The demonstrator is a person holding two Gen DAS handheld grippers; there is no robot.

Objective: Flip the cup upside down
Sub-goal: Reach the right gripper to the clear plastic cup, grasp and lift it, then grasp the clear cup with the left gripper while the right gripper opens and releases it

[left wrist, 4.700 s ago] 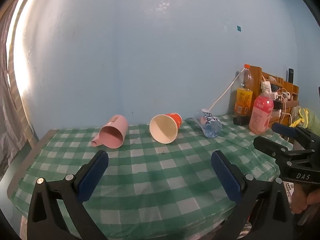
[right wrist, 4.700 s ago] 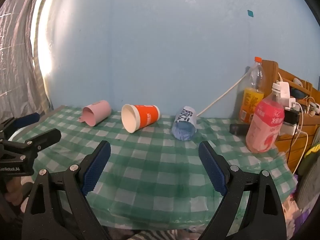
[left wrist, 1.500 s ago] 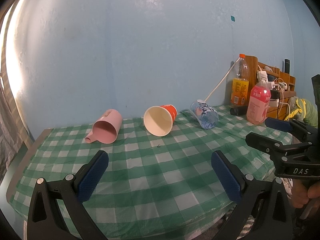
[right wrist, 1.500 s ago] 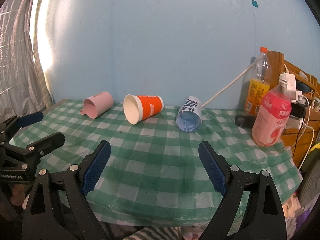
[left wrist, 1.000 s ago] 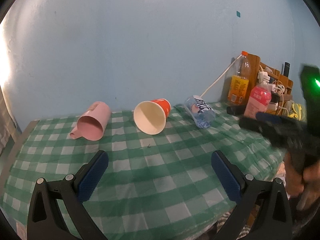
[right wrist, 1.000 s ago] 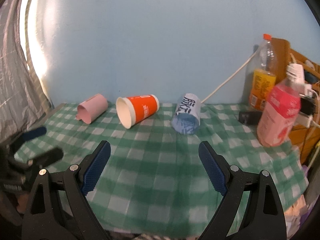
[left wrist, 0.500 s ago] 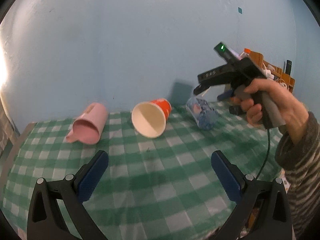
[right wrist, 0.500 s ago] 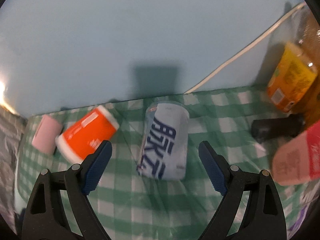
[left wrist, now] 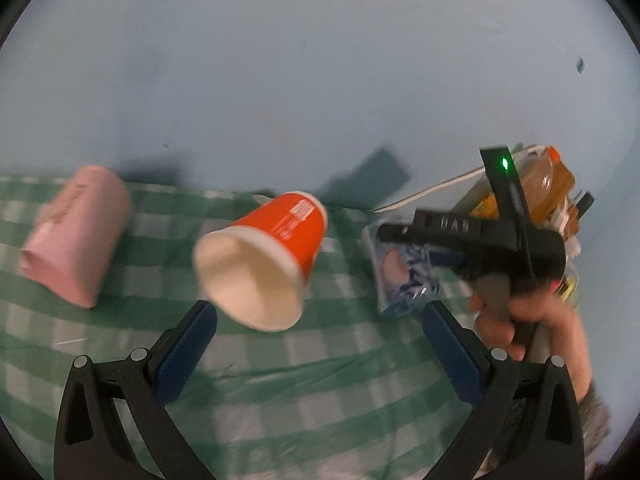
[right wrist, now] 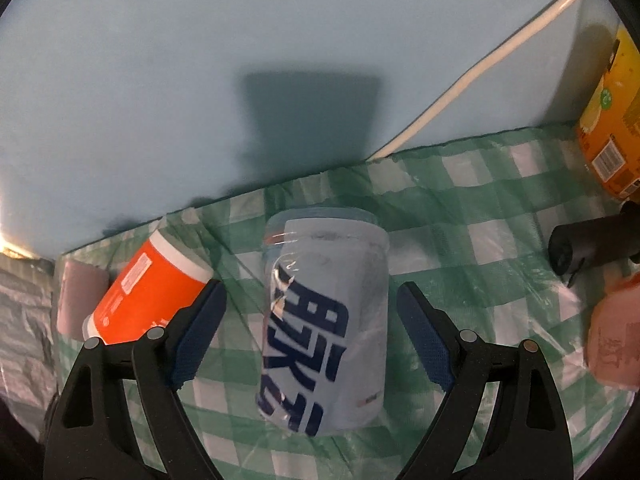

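Worktop (right wrist: 460, 216) under a green-and-white checked cloth, set against a pale blue wall (left wrist: 280, 60); three cups lie on their sides in a row along the back. Right gripper (right wrist: 310, 316) sits low over the clear plastic cup with blue lettering (right wrist: 326, 320), fingers spread wide, one blue pad (right wrist: 196, 328) on each side of the cup body, neither visibly touching it. That cup's closed end points toward the wall, its mouth toward the camera. Left gripper (left wrist: 316, 344) hangs in front of the orange paper cup (left wrist: 264, 260), fingers also wide open and holding nothing; the cup's mouth faces the camera, just beyond the fingertips. Pink cup (left wrist: 74, 236) lies further left, apart from both grippers. Step looks like pre-grasp: both tools are lined up on a cup, nothing is gripped, no cup is flipped. Next move for the right side probably is to drop slightly, close on the mid-body, lift, then rotate so the rim lands flat on the cloth. Thin clear plastic may squash, so a light squeeze seems wise. Clutter at right: orange drink bottle (right wrist: 612, 120), white cable (right wrist: 480, 68), small black cylinder (right wrist: 588, 240) near the cup but clear of the grasp.
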